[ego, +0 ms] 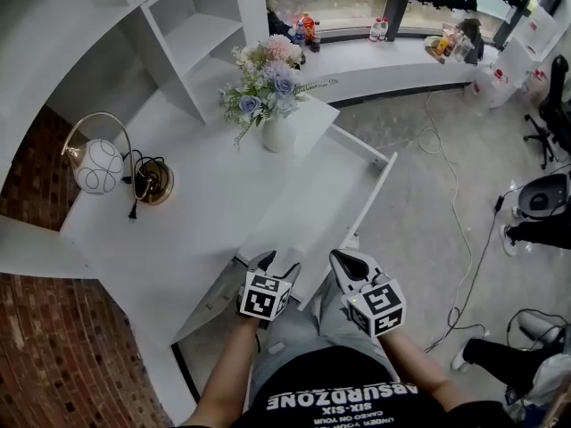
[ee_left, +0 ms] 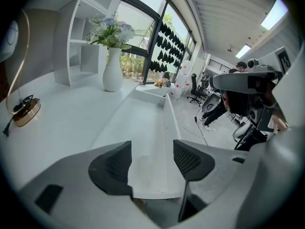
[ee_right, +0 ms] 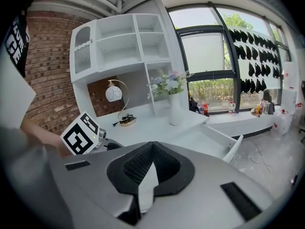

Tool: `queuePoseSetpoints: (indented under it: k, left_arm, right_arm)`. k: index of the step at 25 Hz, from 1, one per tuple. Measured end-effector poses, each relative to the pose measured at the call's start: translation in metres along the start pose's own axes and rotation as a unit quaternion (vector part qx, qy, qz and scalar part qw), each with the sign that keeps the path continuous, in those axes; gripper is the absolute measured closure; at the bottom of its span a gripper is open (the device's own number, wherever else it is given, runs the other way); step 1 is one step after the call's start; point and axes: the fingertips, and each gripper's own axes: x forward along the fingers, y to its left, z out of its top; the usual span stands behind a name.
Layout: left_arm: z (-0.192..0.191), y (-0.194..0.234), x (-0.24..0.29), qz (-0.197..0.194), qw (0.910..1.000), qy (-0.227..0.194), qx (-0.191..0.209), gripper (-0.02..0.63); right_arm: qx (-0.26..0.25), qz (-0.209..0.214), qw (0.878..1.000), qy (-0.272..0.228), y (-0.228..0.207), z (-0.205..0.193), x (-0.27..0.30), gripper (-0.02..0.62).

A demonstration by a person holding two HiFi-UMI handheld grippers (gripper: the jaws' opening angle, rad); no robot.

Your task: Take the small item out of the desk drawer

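While flat white drawer [ego: 321,203] gapes | left gripper [ee_left: 152,152] jaws apart | right gripper [ee_right: 151,150] ribbed jaws together

White desk [ego: 196,212] and drawer [ego: 381,176]; white vase [ego: 277,135]; red-brown brick wall [ego: 53,346].

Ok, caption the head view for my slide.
Left tool open, right tool shut, at the near end of the open white desk drawer.
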Motion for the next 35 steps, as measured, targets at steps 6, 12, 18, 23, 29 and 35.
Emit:
queuePoseSetpoints:
  k: [6,12,18,23,29,35]
  left_arm:
    - [-0.006,-0.001,0.025,-0.006,0.9996,0.026,-0.001,0.348]
    - [-0.017,0.002,0.043,-0.007,0.9984,0.056,-0.007,0.348]
    - [-0.024,0.001,0.058,-0.003,0.9965,0.083,-0.012,0.348]
    - [-0.031,0.005,0.076,-0.006,0.9944,0.103,-0.021,0.348]
    - [-0.041,0.008,0.094,-0.012,0.9912,0.131,-0.013,0.348]
    - [-0.058,0.013,0.123,-0.023,0.9871,0.158,0.004,0.348]
  right_arm:
    - [0.003,0.009,1.000,0.009,-0.006,-0.003,0.010,0.598]
    - [0.006,0.017,1.000,0.019,-0.015,-0.006,0.015,0.598]
    - [0.006,0.033,0.999,0.033,-0.025,-0.009,0.025,0.598]
    - [-0.001,0.046,0.998,0.042,-0.033,-0.011,0.036,0.598]
    - [-0.001,0.045,0.998,0.041,-0.045,-0.008,0.042,0.598]
    - [0.008,0.035,0.998,0.045,-0.056,-0.012,0.042,0.598]
